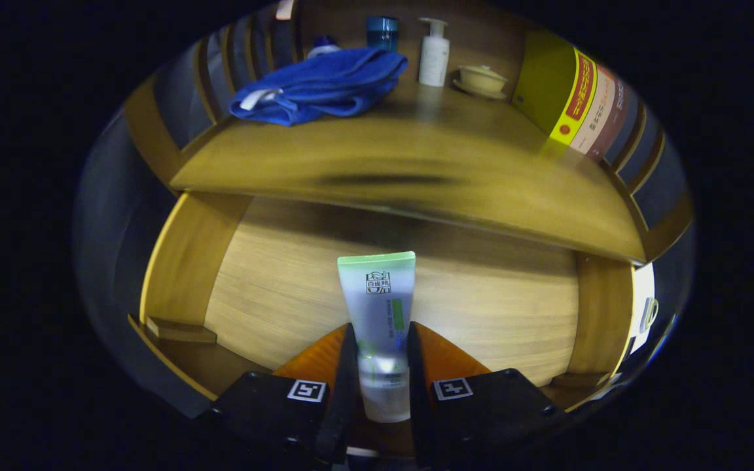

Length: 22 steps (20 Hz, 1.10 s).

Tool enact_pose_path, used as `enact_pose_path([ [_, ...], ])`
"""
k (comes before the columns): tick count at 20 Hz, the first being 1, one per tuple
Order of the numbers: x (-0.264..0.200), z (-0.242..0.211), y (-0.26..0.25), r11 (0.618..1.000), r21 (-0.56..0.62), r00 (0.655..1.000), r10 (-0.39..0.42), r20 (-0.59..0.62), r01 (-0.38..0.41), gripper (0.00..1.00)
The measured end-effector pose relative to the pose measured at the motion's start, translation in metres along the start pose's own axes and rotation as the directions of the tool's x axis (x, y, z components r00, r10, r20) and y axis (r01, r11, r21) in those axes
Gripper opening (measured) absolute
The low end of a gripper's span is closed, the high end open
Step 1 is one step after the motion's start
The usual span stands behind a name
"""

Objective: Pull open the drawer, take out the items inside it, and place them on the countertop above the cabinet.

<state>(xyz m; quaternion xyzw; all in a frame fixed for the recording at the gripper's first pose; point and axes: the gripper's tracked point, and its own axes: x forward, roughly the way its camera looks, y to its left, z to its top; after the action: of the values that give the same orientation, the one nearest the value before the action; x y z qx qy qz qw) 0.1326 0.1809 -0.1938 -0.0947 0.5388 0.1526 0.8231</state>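
1. The gripper (380, 366) is clamped on the cosmetic tube (378, 314), both fingers pressing its cap end.
2. The tube's long axis runs straight ahead from the fingers, sealed end forward, above the open drawer (272, 294).
3. The countertop (364, 157) lies beyond and above; judged next: lift, then advance.

gripper (377, 340) is clamped down, both fingers (347, 366) pressing the sides of a translucent green-capped plastic tube (380, 314), pointing straight ahead
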Motion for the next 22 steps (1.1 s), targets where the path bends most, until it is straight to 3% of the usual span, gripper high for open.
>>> enact_pose_path([
  [7,-0.049,0.033,0.012,1.000,0.012,0.995,0.022,0.092,-0.023,0.46],
  [10,-0.068,0.063,0.017,0.994,0.077,0.985,0.060,0.161,-0.073,0.46],
  [13,-0.079,0.104,0.007,0.991,0.116,0.974,0.040,0.222,-0.067,0.46],
  [16,-0.075,0.139,-0.012,0.990,0.140,0.966,-0.026,0.257,-0.011,0.46],
  [22,-0.038,0.181,-0.023,0.981,0.195,0.960,-0.051,0.275,-0.004,0.46],
])
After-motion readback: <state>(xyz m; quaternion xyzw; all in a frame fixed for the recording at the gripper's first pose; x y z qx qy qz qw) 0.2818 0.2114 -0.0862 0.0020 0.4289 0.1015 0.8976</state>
